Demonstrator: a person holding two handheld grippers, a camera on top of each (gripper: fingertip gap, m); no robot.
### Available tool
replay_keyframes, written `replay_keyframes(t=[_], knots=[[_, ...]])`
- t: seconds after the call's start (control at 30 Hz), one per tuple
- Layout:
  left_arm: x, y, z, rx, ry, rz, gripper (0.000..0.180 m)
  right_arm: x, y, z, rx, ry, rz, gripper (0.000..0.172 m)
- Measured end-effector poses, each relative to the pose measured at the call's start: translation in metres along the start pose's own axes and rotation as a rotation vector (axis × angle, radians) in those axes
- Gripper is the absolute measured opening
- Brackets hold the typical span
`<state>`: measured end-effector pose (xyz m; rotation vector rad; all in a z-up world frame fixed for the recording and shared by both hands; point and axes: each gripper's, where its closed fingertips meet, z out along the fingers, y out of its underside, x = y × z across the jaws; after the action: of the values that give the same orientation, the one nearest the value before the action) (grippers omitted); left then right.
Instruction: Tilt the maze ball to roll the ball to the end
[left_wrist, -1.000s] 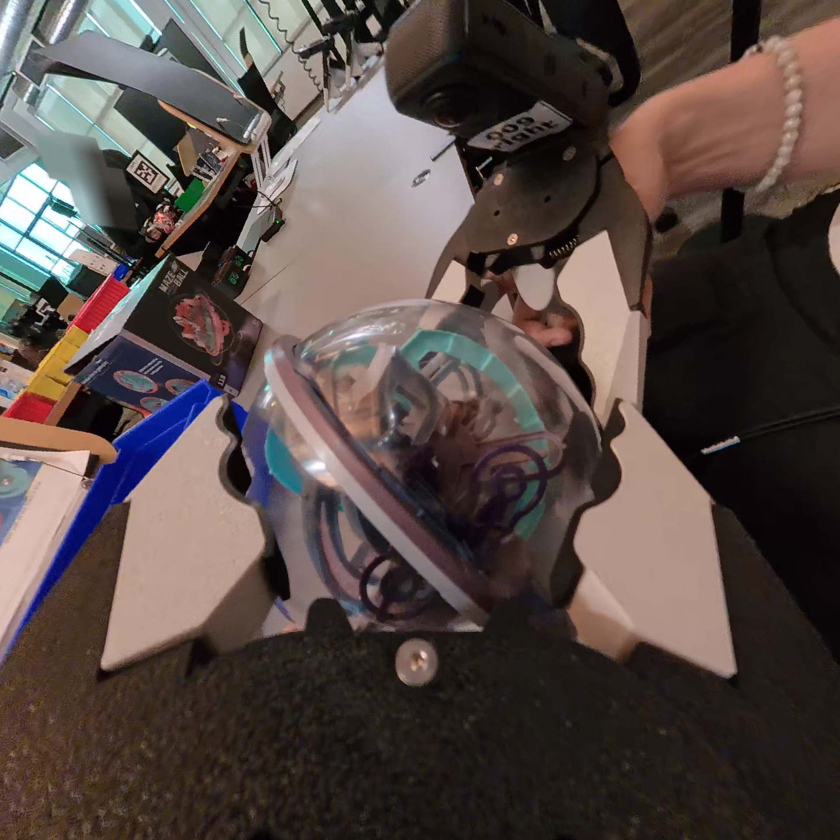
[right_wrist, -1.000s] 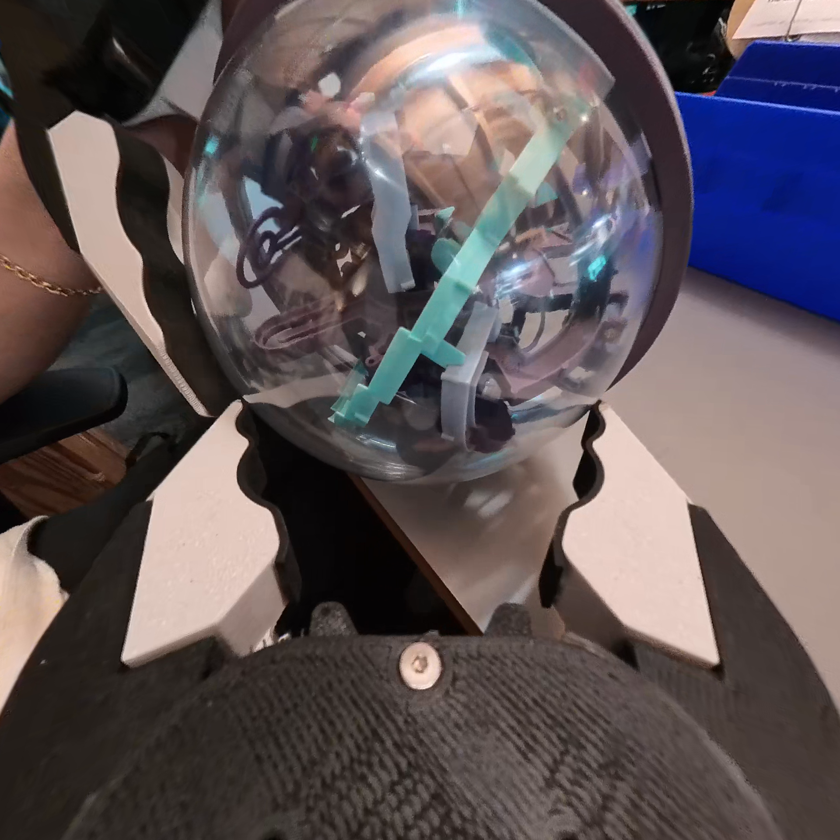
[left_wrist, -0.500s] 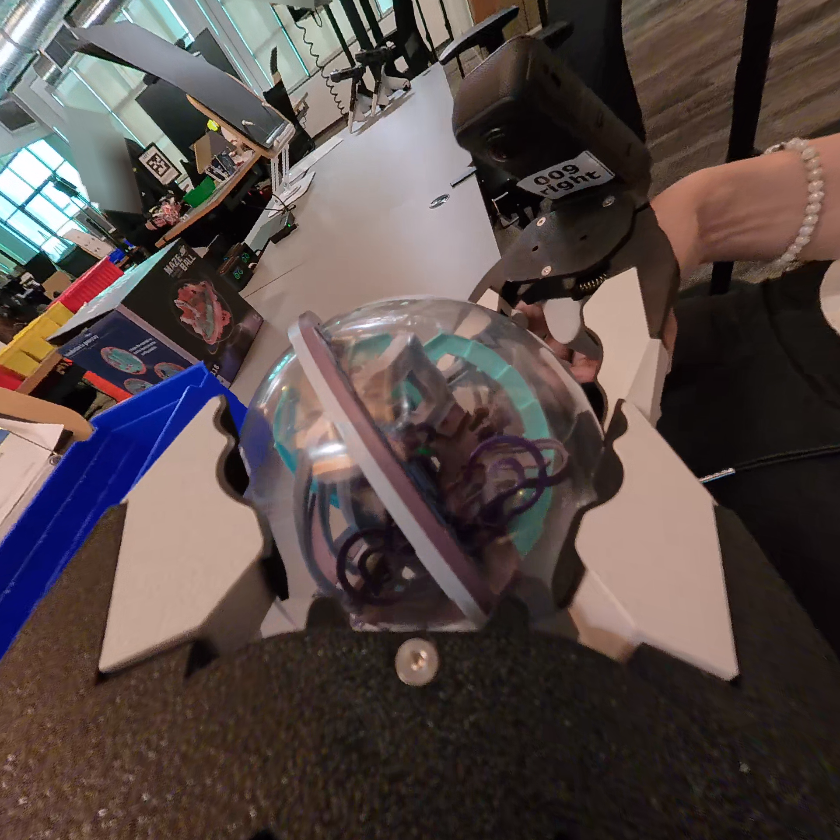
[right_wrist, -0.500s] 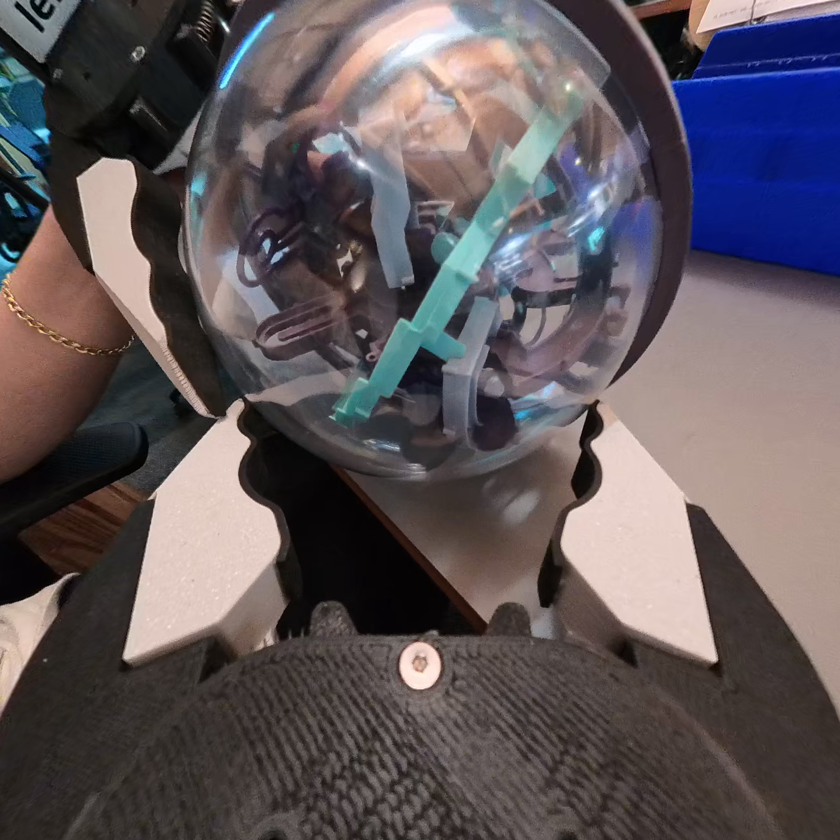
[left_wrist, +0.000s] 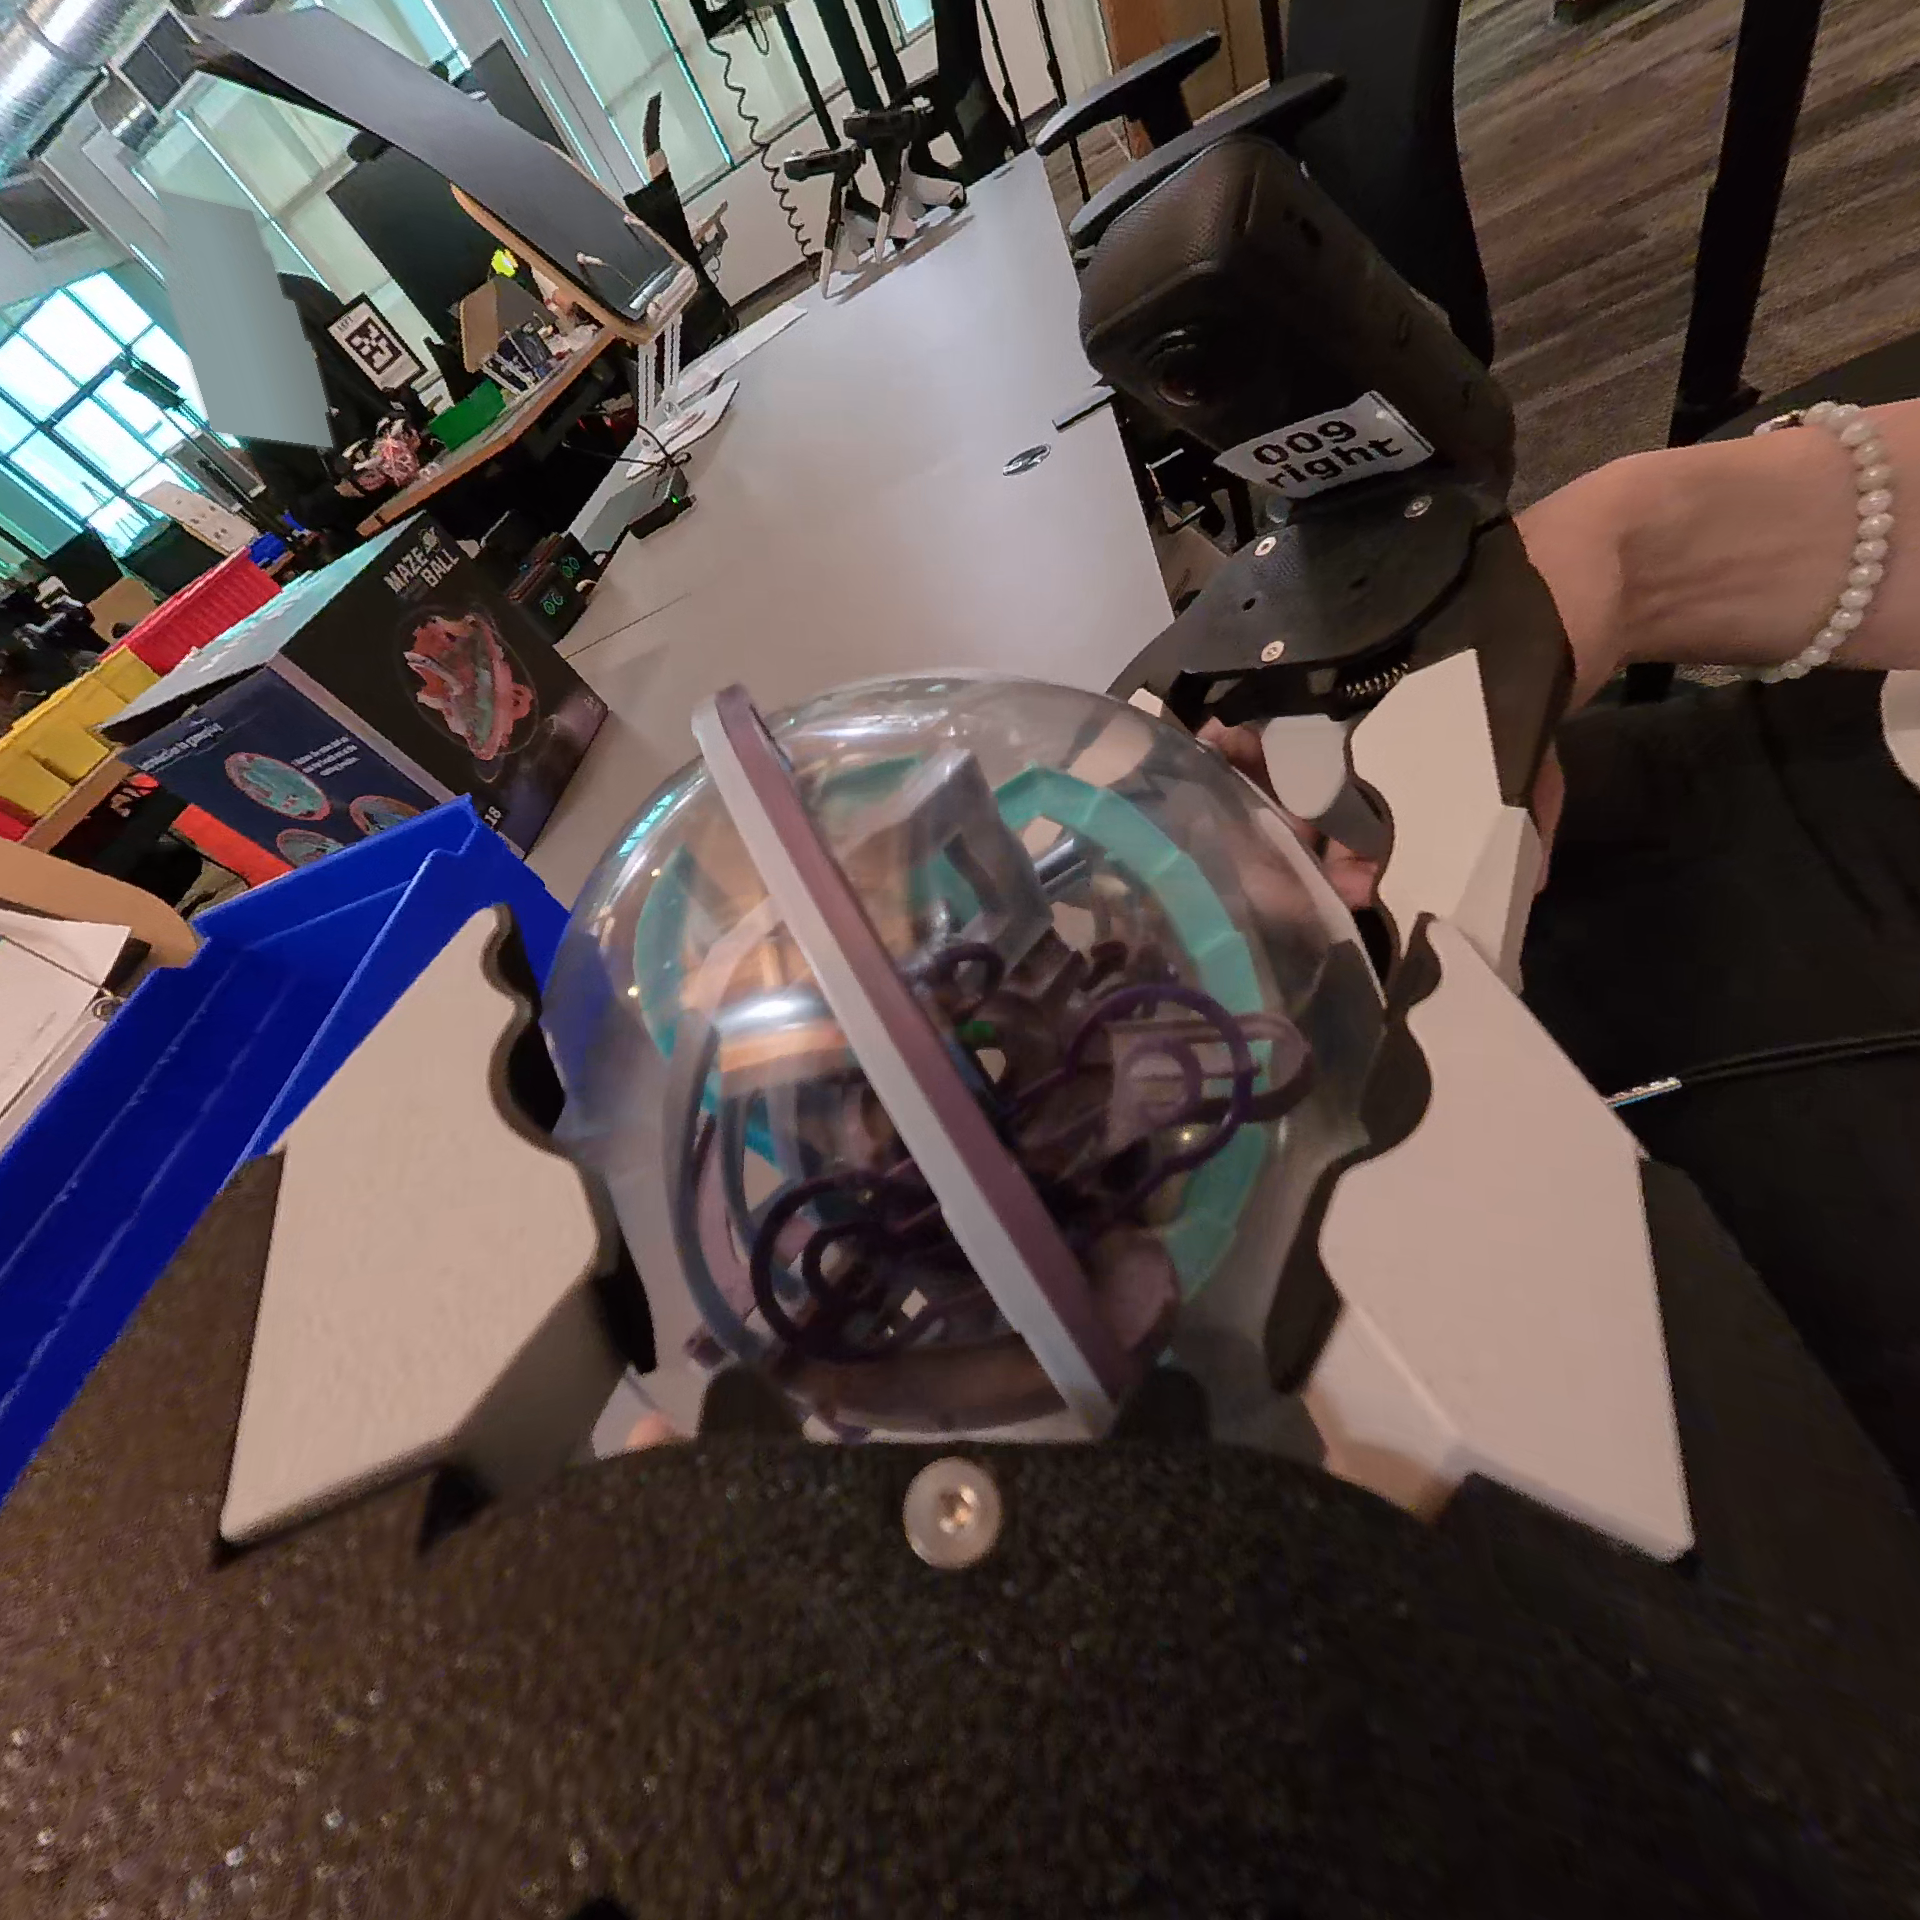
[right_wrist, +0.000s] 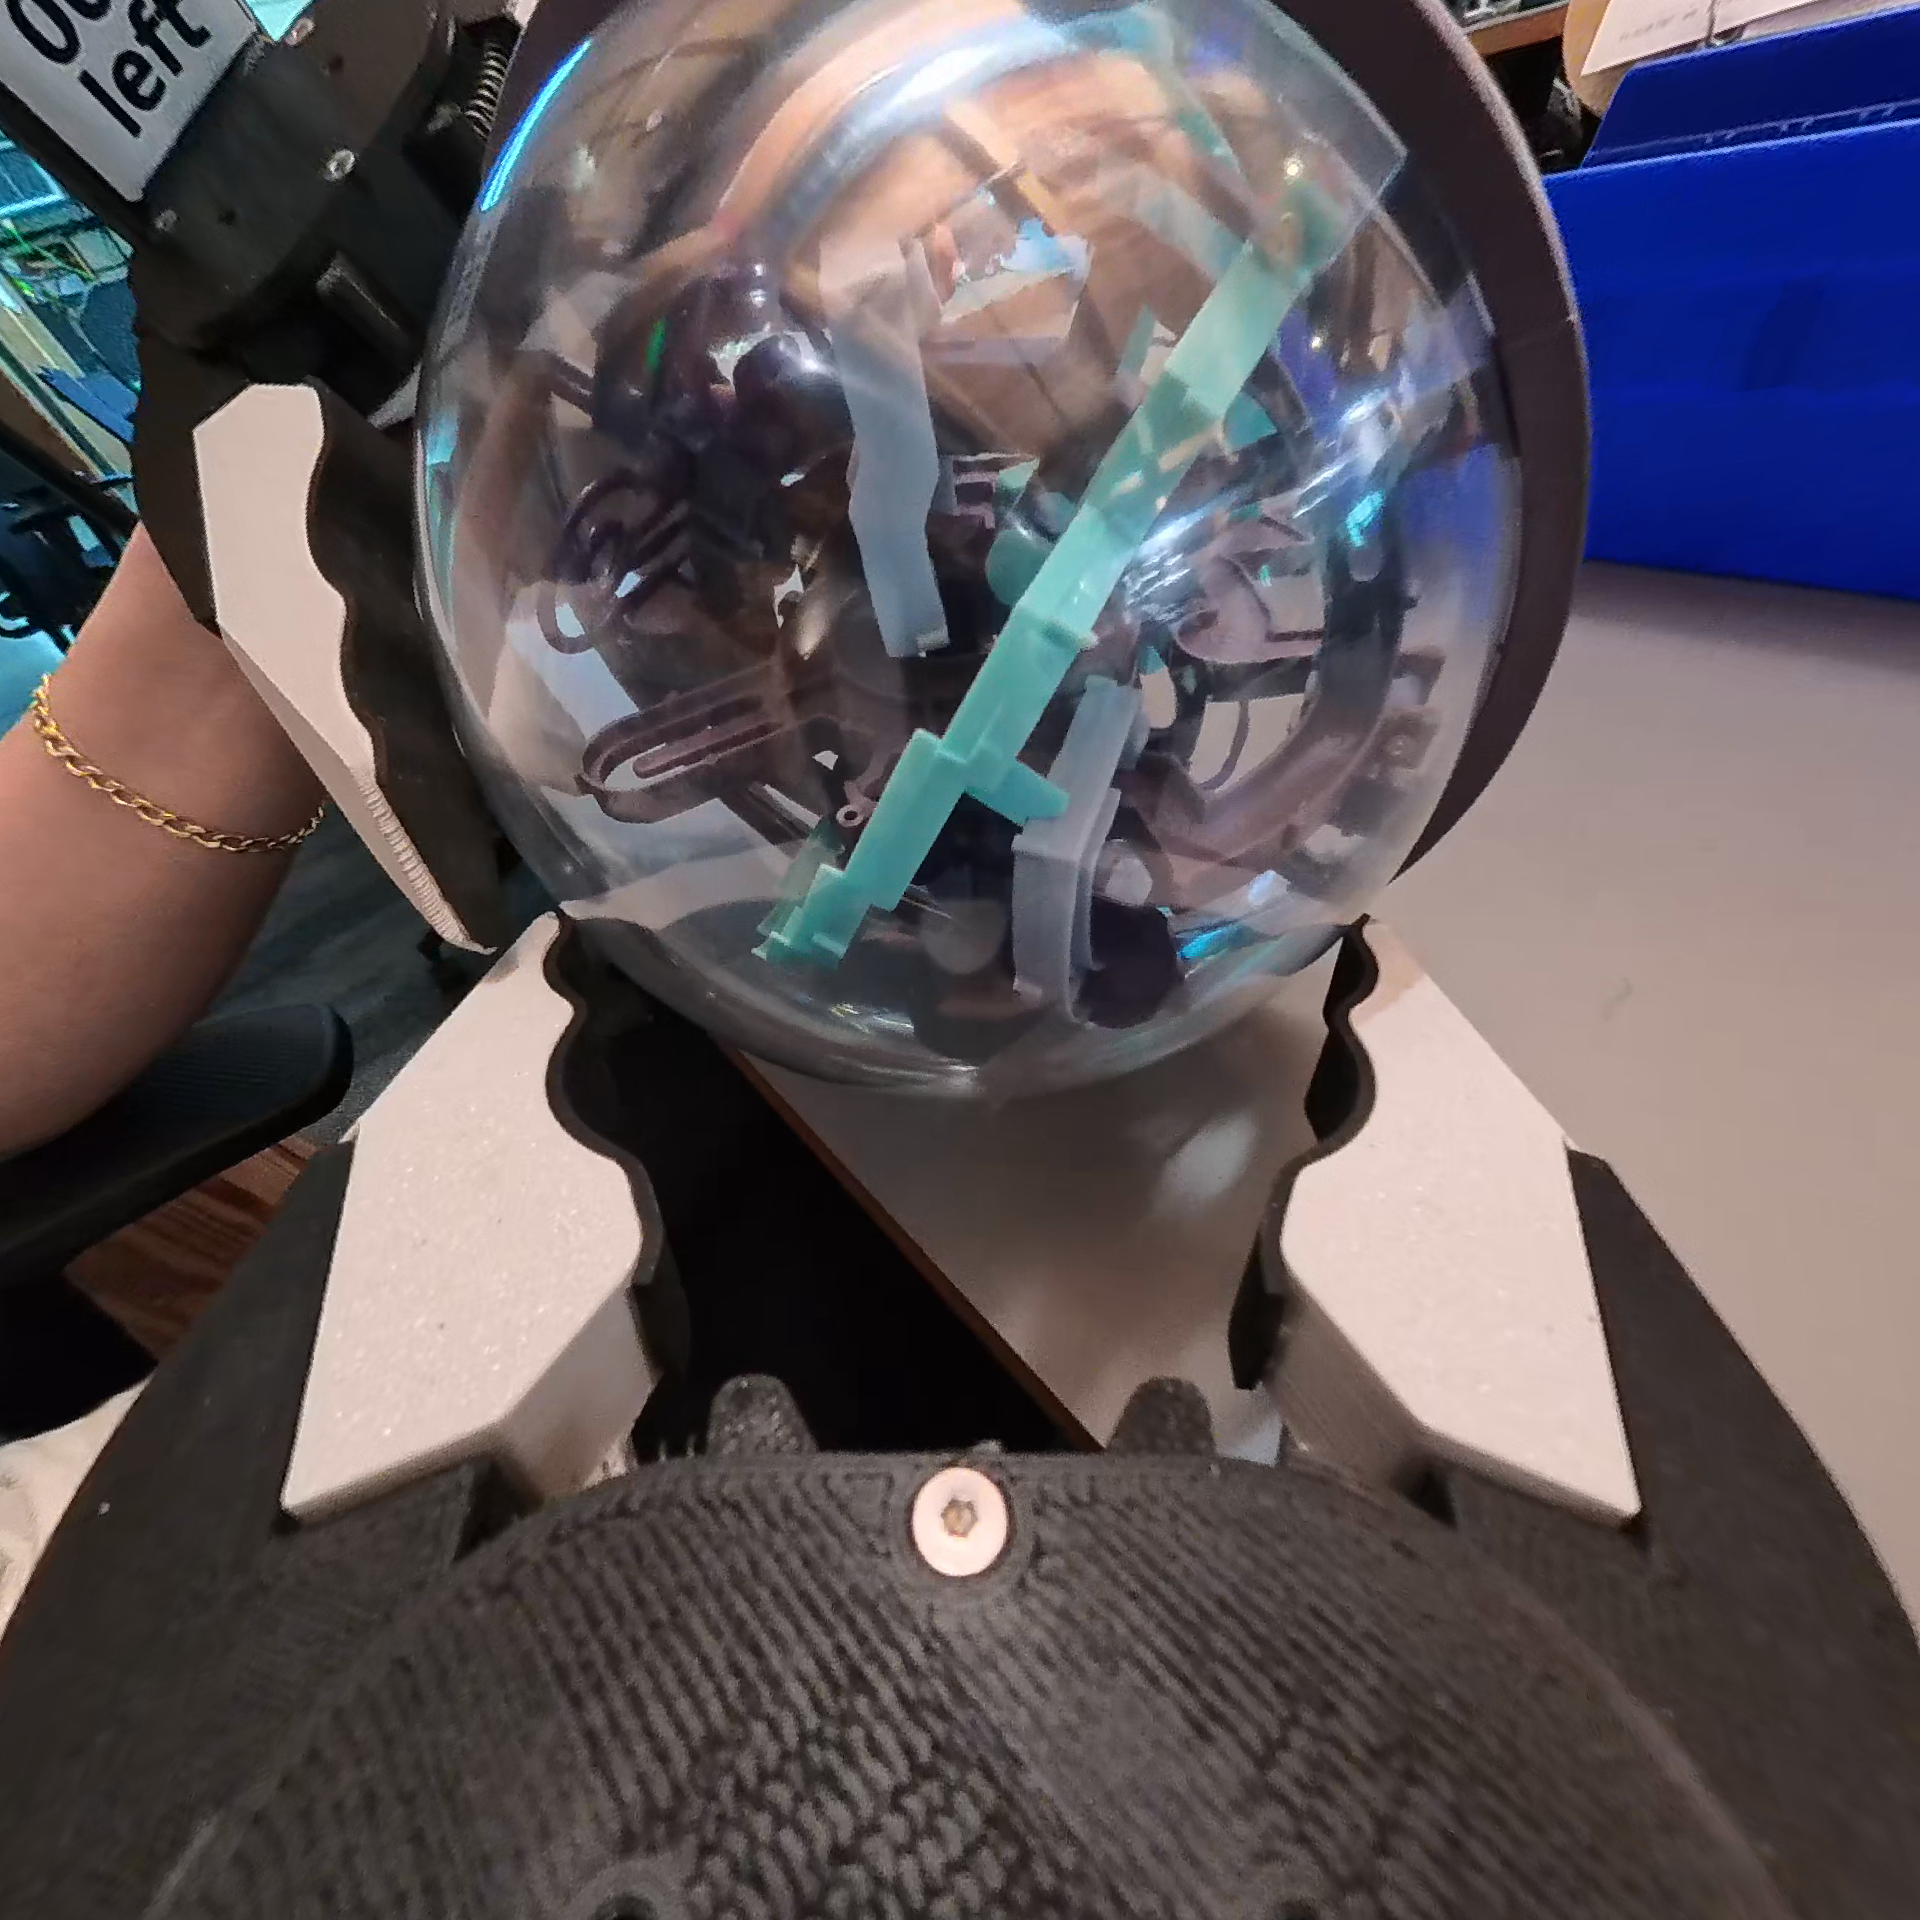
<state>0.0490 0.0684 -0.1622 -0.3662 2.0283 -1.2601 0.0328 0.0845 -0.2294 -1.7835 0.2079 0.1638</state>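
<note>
The maze ball (left_wrist: 935, 1039) is a clear sphere with a dark purple rim and teal, grey and purple tracks inside. It is held in the air between both grippers. My left gripper (left_wrist: 961, 956) is shut on it, with a pad pressed on each side of the sphere. My right gripper (right_wrist: 956, 935) grips the near lower part of the ball (right_wrist: 966, 520), both fingertips touching the shell. In the left wrist view the right gripper (left_wrist: 1392, 800) sits on the ball's far right side. A left finger (right_wrist: 291, 623) shows at the ball's left. I cannot pick out the small ball inside.
A grey table (left_wrist: 883, 468) runs away behind the ball, and its edge (right_wrist: 935, 1247) lies under it. A blue bin (left_wrist: 156, 1091) stands to the left and also shows in the right wrist view (right_wrist: 1745, 364). The toy's dark box (left_wrist: 364, 707) stands behind the bin. Office chairs (left_wrist: 1143, 156) stand beyond.
Both grippers have tilted the ball while keeping hold. In the left wrist view the purple rim has swung rightward and stands steeper. The right gripper has shifted right and down.
</note>
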Motion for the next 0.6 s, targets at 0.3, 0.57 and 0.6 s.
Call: replay_keyframes(t=[0.3,0.57,0.6], knots=[[-0.004,0.0,-0.001,0.039,-0.008,-0.038,0.152,0.002,-0.001,-0.001,-0.016,-0.003,-0.008,0.135],[0.0,-0.003,0.001,0.048,-0.002,-0.014,0.151,0.001,-0.042,-0.032,-0.018,-0.05,-0.49,0.14],[0.0,-0.003,0.001,0.049,-0.002,-0.015,0.151,0.0,-0.047,-0.033,-0.026,-0.067,-0.561,0.138]])
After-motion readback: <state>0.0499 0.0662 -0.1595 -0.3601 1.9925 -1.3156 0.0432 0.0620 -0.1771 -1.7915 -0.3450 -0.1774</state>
